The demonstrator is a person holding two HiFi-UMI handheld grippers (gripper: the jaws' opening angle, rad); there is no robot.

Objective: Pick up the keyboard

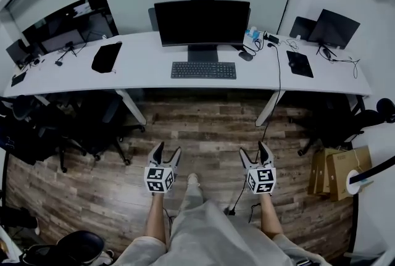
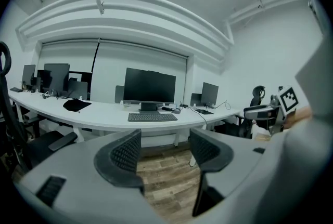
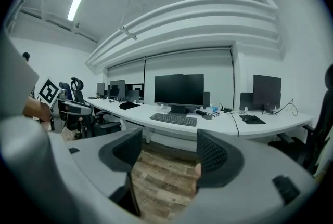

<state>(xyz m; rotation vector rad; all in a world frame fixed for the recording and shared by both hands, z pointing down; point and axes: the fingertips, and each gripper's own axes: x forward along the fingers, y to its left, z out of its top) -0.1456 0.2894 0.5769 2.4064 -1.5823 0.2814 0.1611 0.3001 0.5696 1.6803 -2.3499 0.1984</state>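
The left gripper (image 1: 168, 149) has its jaws well apart, with only the wood floor (image 1: 210, 126) showing between them. The right gripper (image 1: 253, 150) is likewise spread and empty. Both are held out in front of the person, low over the floor and well short of the monitor (image 1: 202, 22), one to each side of its middle. The keyboard (image 1: 203, 70) lies flat on the desk (image 1: 148, 70) just in front of the monitor's stand, centred under the screen. It is untouched and well apart from both grippers, and in each gripper view it sits above the gap between the jaws. Just right of the monitor's stand is a small dark thing, probably a mouse (image 1: 245, 55), though it is too small to be sure, with a cable running off the desk edge beside it. Further right of the monitor lie a dark pad (image 1: 299, 64) and a second screen (image 1: 333, 28). Left of the monitor a black pouch (image 1: 106, 57) rests on the desk. Below and left of the monitor a dark chair (image 1: 92, 123) stands at the desk's edge. Far to the lower right of the monitor, cardboard boxes (image 1: 336, 171) lean on the floor.
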